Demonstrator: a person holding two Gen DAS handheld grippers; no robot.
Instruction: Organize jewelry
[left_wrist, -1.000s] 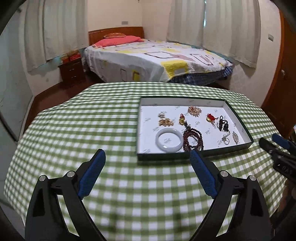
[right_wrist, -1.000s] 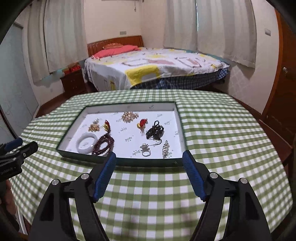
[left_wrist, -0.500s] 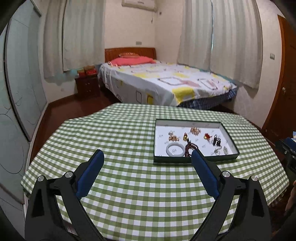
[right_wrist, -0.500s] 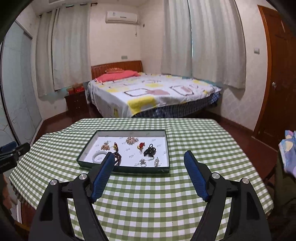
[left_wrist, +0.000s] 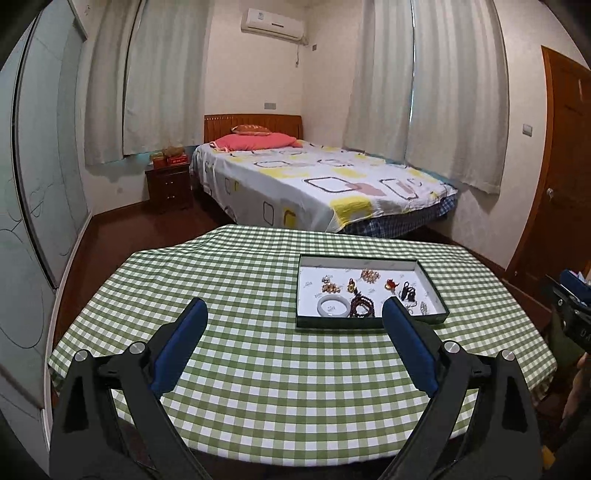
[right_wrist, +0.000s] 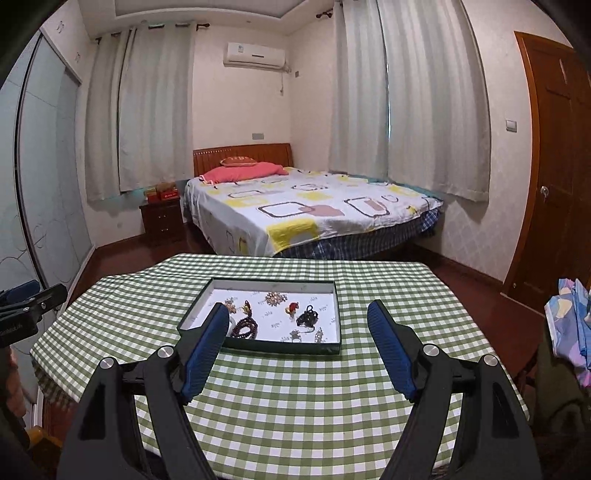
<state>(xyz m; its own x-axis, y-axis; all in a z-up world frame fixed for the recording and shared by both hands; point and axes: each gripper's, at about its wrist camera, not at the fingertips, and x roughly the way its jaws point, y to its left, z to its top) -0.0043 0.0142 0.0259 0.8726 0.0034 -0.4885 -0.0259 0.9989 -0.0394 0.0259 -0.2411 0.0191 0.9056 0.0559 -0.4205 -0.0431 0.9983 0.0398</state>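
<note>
Both tongs hang above the near edge of the worktop (left_wrist: 258, 369), tilted gently downward toward its green-checked cloth, each with its black arms spread and blue pads facing one another.

The left tongs (left_wrist: 293, 354) stand wide open with nothing between the pads, only bare cloth showing in the gap. The jewelry tray (left_wrist: 430, 286), a shallow dark-rimmed box with a white floor, lies ahead of them and off to their right, well apart; the right pad's tip overlaps the tray's near corner in view but does not touch it. In the tray a pale bangle (left_wrist: 332, 305) lies by the near wall with a dark beaded bracelet (left_wrist: 364, 306) just to its right, and smaller gold, red and black pieces are scattered behind them, too small to identify.

The right tongs (right_wrist: 297, 349) are also spread wide and hold nothing. From there the tray (right_wrist: 280, 347) sits just ahead, mostly framed between the pads, its left near corner hidden behind the left pad (right_wrist: 205, 349). The beaded bracelet (right_wrist: 245, 328) lies just inside that pad, and a black piece (right_wrist: 308, 316) rests near the middle of the gap.

At the far left edge of the right-wrist view the left tongs appear as a black and blue clamp, off the worktop's side. Beyond the worktop stands a bed (right_wrist: 314, 206).
</note>
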